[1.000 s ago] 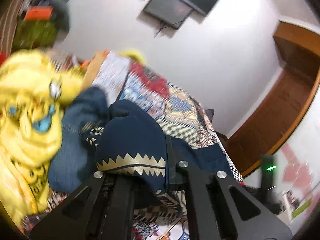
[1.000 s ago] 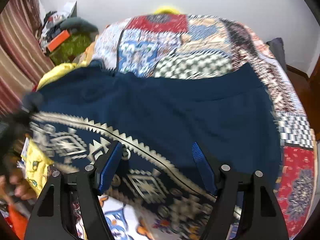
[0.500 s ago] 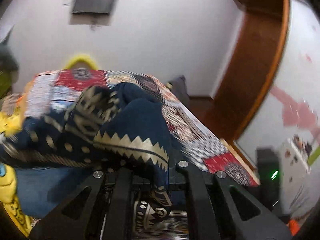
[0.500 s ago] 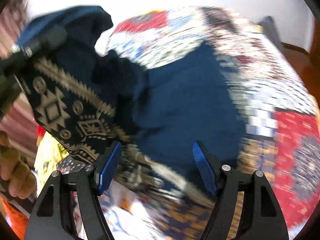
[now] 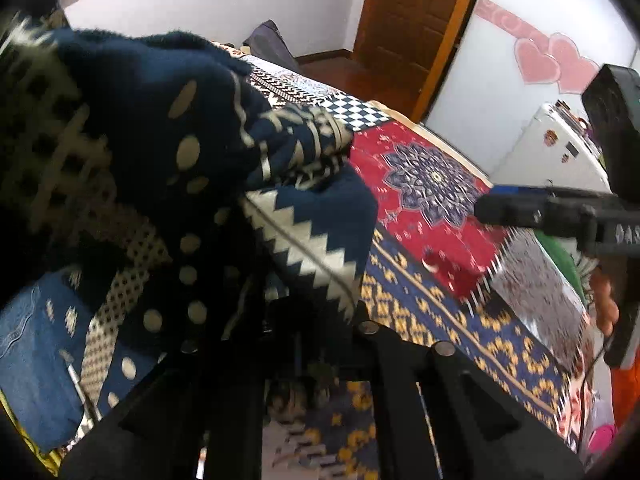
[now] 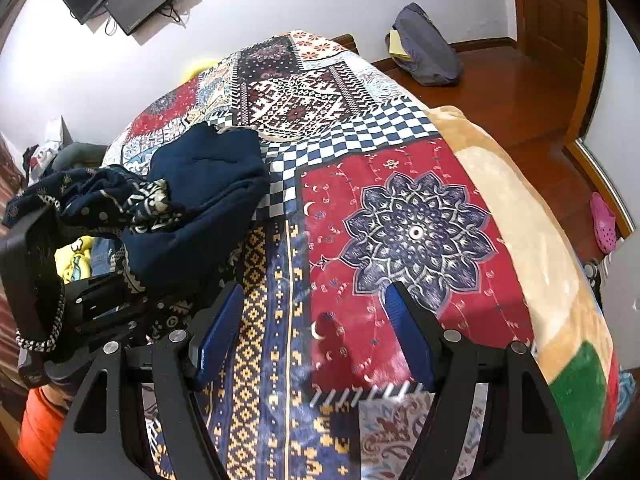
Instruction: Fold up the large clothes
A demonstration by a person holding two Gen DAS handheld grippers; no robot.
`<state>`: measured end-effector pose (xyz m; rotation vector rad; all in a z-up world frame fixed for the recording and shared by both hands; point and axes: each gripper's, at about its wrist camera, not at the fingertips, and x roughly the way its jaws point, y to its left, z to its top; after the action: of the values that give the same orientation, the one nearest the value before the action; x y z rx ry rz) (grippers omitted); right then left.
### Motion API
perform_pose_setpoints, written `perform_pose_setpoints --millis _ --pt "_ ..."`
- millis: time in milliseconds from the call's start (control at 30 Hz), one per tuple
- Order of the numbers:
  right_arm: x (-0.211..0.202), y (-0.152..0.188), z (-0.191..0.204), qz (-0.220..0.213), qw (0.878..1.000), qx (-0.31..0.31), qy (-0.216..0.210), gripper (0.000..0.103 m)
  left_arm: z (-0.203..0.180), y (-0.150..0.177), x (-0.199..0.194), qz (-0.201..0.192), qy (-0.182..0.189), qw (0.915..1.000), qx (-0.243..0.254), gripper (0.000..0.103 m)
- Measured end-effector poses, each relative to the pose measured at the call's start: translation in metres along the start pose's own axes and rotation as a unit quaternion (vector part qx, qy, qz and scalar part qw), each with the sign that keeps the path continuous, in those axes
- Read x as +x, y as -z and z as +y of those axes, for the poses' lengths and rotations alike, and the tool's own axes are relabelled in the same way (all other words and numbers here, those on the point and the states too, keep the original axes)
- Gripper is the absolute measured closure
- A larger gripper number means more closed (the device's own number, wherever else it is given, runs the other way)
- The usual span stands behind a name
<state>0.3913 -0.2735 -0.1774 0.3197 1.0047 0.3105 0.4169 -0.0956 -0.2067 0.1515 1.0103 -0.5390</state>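
Observation:
A navy garment with cream zigzag and dot patterns is bunched in front of my left gripper and drapes over its fingers, hiding the tips. The jaws are opening, with a fold of the cloth still running in between them. In the right wrist view the same garment lies heaped on the left side of the patchwork bedspread, trailing onto the left gripper. My right gripper stands open over the red and blue patches with nothing between its blue pads.
Blue jeans and a yellow garment lie at the bed's left edge. A grey bag and a pink shoe sit on the wooden floor. A wooden door and a white fridge stand to the right.
The left gripper has swung right across the bed and rolled, carrying the navy garment, which went from spread out to a bunched heap. The right gripper slid right, off the garment.

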Motion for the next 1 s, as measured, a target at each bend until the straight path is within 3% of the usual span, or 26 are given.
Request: perform_pose_setpoints --millis 67,133,233,400,567,733,800,1000 --pt "-0.004 0.001 0.004 -0.004 1.000 -0.001 -0.006 0.033 0.000 0.006 -0.012 0.003 0.015 0.9999 -0.007 0.061" --pt "-0.007 0.003 0.009 -0.008 1.000 -0.005 -0.011 0.033 -0.001 0.016 -0.032 -0.013 0.023 0.9995 -0.015 0.052" --pt "-0.013 0.006 0.026 -0.013 0.999 -0.021 -0.023 0.033 0.008 0.036 -0.060 -0.035 0.001 0.9990 -0.026 0.045" --pt "-0.016 0.012 0.073 -0.014 0.995 -0.087 -0.042 0.033 0.037 0.059 -0.100 -0.059 -0.059 0.9958 -0.039 0.041" --pt "0.002 0.016 0.127 -0.011 0.985 -0.169 -0.035 0.032 0.077 0.061 -0.108 -0.059 -0.130 0.9864 -0.082 0.041" --pt "0.031 0.009 0.166 -0.028 0.976 -0.215 -0.006 0.032 0.132 0.066 -0.114 -0.083 -0.119 0.9773 -0.154 0.041" --pt "0.041 0.000 0.174 -0.032 0.976 -0.215 -0.003 0.032 0.134 0.060 -0.103 -0.084 -0.112 0.9755 -0.170 0.041" --pt "0.061 -0.050 0.167 -0.034 0.986 -0.160 -0.042 0.032 0.156 0.031 -0.071 -0.092 -0.088 0.9724 -0.195 0.041"
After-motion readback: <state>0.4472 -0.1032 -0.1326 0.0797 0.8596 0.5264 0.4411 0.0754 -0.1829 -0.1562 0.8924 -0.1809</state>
